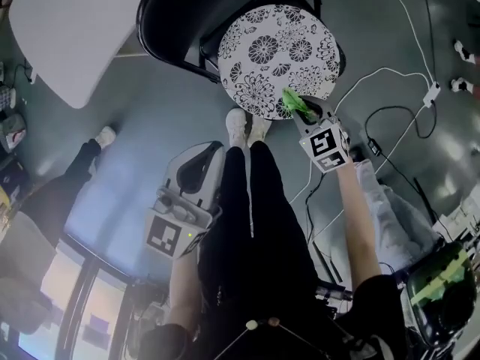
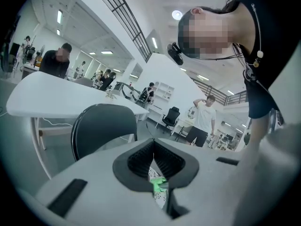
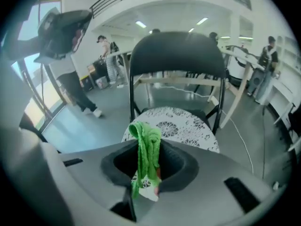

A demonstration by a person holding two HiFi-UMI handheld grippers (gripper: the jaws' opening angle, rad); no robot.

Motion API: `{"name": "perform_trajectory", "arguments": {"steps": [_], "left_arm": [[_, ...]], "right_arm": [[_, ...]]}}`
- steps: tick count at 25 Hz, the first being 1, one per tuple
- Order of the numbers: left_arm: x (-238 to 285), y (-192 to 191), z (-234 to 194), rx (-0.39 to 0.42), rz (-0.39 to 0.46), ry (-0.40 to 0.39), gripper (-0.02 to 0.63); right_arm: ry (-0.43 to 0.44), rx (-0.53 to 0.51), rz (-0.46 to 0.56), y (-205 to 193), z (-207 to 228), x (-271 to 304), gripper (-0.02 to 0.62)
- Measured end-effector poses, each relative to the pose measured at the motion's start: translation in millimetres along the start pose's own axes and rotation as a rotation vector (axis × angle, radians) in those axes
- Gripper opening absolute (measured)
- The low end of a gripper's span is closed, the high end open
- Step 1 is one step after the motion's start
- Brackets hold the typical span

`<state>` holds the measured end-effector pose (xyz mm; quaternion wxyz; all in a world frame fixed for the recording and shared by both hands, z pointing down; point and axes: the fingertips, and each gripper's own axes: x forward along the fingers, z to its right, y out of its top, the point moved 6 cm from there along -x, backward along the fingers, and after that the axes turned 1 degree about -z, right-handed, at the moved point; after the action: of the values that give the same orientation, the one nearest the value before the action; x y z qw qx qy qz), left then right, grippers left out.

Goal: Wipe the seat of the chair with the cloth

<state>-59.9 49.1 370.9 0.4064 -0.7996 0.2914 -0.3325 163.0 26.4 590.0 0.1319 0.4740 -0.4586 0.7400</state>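
Note:
A black chair carries a round seat with a black-and-white flower pattern; the right gripper view shows the same seat below its black backrest. My right gripper hovers at the seat's near edge, shut on a bunched green cloth that hangs between the jaws. My left gripper is held lower, beside the person's legs, away from the chair, jaws shut with nothing between them. A sliver of cloth and seat shows past them.
A white table stands to the chair's left. Cables and a power strip lie on the floor to the right. The person's feet stand just before the seat. Other people and desks fill the room beyond.

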Motion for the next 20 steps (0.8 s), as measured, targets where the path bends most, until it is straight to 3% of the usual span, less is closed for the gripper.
{"name": "perform_trajectory", "arguments": {"steps": [5,11,20], "left_arm": [[7.1,34.9,14.0,0.046,-0.043,-0.024,0.005],[16.4,95.9,48.5,0.156,-0.019,-0.096,0.005],[-8.1,185.6,107.3,0.319,0.004,-0.109,0.005]], "right_arm": [[-0.127,0.121,0.252,82.2,-3.9,-80.0,0.095],[-0.250,0.179,0.555,168.8,-18.0,-184.0,0.097],[-0.391,0.255,0.797,236.1,-63.4,-328.2,0.097]]}}
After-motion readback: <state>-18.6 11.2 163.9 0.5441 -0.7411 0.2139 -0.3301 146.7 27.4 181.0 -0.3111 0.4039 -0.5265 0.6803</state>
